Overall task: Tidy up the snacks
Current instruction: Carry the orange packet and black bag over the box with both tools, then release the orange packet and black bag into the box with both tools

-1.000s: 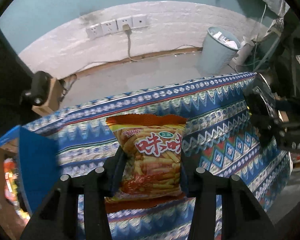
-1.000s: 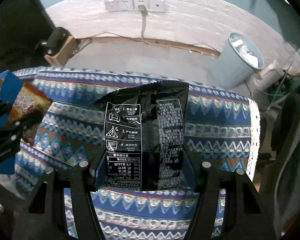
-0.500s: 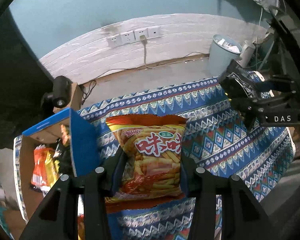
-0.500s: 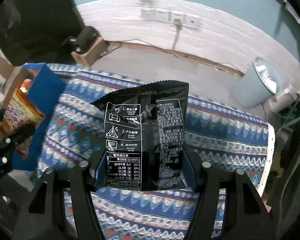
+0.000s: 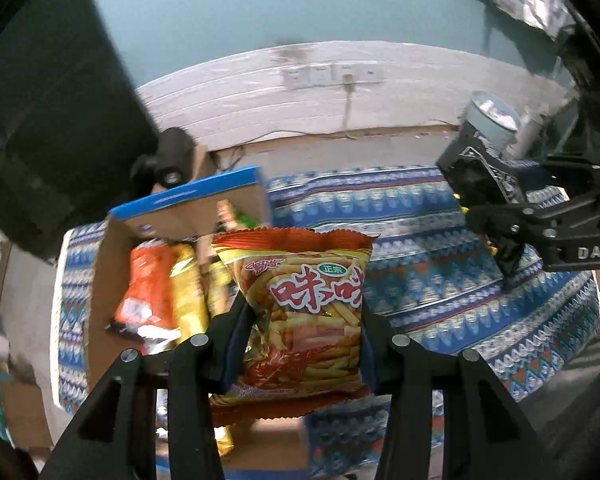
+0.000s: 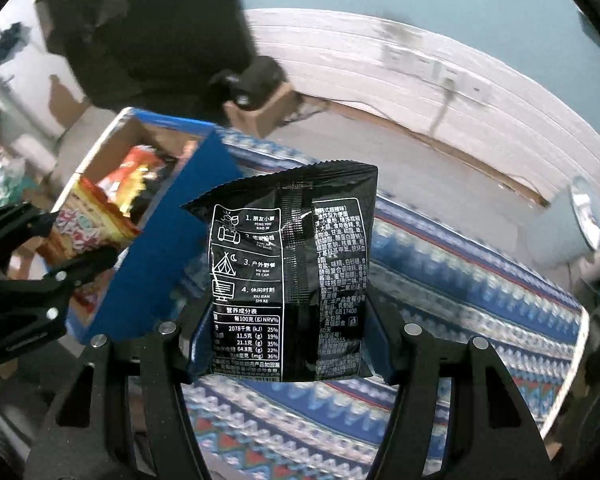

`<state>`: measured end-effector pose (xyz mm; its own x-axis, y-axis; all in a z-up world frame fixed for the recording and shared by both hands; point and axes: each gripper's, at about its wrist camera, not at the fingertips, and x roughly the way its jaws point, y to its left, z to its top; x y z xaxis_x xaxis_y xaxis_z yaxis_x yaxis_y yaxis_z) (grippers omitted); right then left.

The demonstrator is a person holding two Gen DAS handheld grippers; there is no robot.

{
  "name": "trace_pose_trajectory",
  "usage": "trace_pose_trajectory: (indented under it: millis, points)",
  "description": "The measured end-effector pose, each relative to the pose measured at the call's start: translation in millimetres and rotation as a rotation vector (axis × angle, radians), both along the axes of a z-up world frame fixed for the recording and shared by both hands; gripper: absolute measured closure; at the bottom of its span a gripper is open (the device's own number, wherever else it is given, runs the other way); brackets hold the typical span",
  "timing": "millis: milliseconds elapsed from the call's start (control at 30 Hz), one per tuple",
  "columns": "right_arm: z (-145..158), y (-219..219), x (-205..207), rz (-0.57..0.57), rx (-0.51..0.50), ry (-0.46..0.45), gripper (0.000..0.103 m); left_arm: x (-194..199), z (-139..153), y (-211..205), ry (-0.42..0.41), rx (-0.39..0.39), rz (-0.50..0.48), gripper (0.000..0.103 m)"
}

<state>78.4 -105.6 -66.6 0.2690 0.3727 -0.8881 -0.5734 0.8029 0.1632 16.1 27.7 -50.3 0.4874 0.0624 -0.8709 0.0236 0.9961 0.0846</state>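
Note:
My left gripper (image 5: 302,332) is shut on an orange snack bag (image 5: 300,304) with red characters and holds it upright over the right edge of an open blue cardboard box (image 5: 188,196). The box holds several snack bags (image 5: 156,292). My right gripper (image 6: 288,320) is shut on a black snack bag (image 6: 288,272) with white print, held above the patterned cloth, right of the box (image 6: 172,224). The right gripper shows at the right of the left wrist view (image 5: 540,220). The left gripper with its orange bag (image 6: 88,224) shows at the left of the right wrist view.
A blue patterned tablecloth (image 5: 420,240) covers the table. A grey bin (image 5: 492,120) stands on the floor beyond it. A small cardboard block with a black device (image 6: 256,96) sits behind the box. Wall sockets with a cord (image 5: 332,76) are on the far wall.
Both grippers have moved left toward the box with their bags. The left gripper's orange bag now hangs over the box, whose contents are in full view.

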Motion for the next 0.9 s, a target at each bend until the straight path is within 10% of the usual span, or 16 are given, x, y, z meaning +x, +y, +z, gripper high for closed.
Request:
trace_pose_trajectory:
  millis: [900]
  points:
    - [-2.3, 190.4, -21.1, 0.221, -0.001, 0.066, 0.039, -43.1, -31.7, 159.7, -0.002, -0.107, 0.366, 0.055]
